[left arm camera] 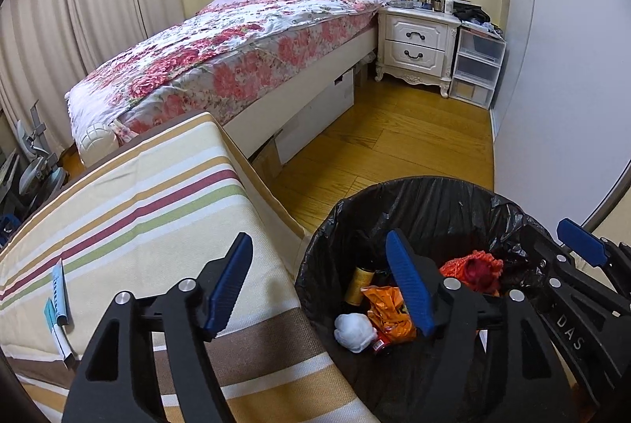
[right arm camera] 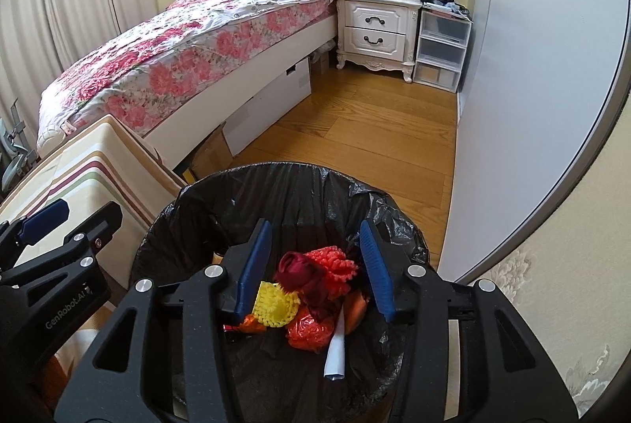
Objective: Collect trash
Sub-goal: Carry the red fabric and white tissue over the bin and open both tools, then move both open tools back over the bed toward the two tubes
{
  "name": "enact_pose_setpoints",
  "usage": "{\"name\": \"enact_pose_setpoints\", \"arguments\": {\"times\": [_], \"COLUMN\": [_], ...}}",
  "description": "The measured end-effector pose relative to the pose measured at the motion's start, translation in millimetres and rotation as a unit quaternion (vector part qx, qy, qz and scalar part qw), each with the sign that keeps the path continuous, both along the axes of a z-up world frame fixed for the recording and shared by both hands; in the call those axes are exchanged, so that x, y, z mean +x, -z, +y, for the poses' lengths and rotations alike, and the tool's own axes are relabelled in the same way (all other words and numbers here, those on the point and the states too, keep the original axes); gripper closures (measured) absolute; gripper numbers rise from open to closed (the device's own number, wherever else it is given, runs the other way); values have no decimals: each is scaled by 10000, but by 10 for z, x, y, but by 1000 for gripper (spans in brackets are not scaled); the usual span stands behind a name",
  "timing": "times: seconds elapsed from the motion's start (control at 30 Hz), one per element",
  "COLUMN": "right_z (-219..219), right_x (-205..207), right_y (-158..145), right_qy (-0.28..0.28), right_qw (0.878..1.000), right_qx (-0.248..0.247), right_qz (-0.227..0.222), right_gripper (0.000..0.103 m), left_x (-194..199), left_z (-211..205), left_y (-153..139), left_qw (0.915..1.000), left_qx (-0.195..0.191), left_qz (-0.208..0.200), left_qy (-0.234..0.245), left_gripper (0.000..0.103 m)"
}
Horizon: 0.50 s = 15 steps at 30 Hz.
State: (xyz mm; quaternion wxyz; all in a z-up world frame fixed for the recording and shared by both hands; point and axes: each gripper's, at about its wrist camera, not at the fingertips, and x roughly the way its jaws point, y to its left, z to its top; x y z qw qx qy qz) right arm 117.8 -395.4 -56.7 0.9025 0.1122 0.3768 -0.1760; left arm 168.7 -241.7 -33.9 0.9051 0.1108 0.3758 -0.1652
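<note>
Striped cloth covers the tabletop (left arm camera: 150,210) at the left, and the one likely piece of trash left on it, a small blue-and-white paper packet (left arm camera: 59,298), lies near the tabletop's left edge, its long axis running roughly from the near edge toward the far one, a thin white strip trailing from its near end; the left gripper (left arm camera: 319,285) hangs with its jaws wide and nothing between them, one finger over the tabletop's right edge and the other over the bin's rim, so the packet lies to its left and slightly nearer the camera, well apart from the fingers; this, I judge, makes the left hand the nearer one, and a turn leftward with the jaws set across the packet's short side looks like what the next pick would call for; further right stands the black-lined trash bin (right arm camera: 398,225), beside the tabletop's right edge, holding an orange wrapper (left arm camera: 388,312), a white wad (left arm camera: 355,332), red and yellow netting and a rolled paper; the right gripper (right arm camera: 315,265) hovers over the bin's mouth, jaws wide, holding nothing.
</note>
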Motion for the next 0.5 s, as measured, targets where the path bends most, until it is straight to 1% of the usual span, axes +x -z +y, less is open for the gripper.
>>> {"name": "enact_pose_setpoints", "arguments": {"times": [0.27, 0.5], "right_z": [74, 247], "right_x": [-43, -84], "right_y": [-34, -105], "right_qy": [-51, -189], "right_qw": [10000, 9998], "right_qx": [-43, -77], "right_qz": [-6, -57], "right_gripper": [52, 49], "left_x": [-62, -132], "left_z": [74, 288], "left_y": [-51, -116], "left_qw": [10000, 9997], "left_qx": [9, -40], "left_qz": [-36, -61], "left_qy": [-47, -239], "left_gripper": [32, 32]}}
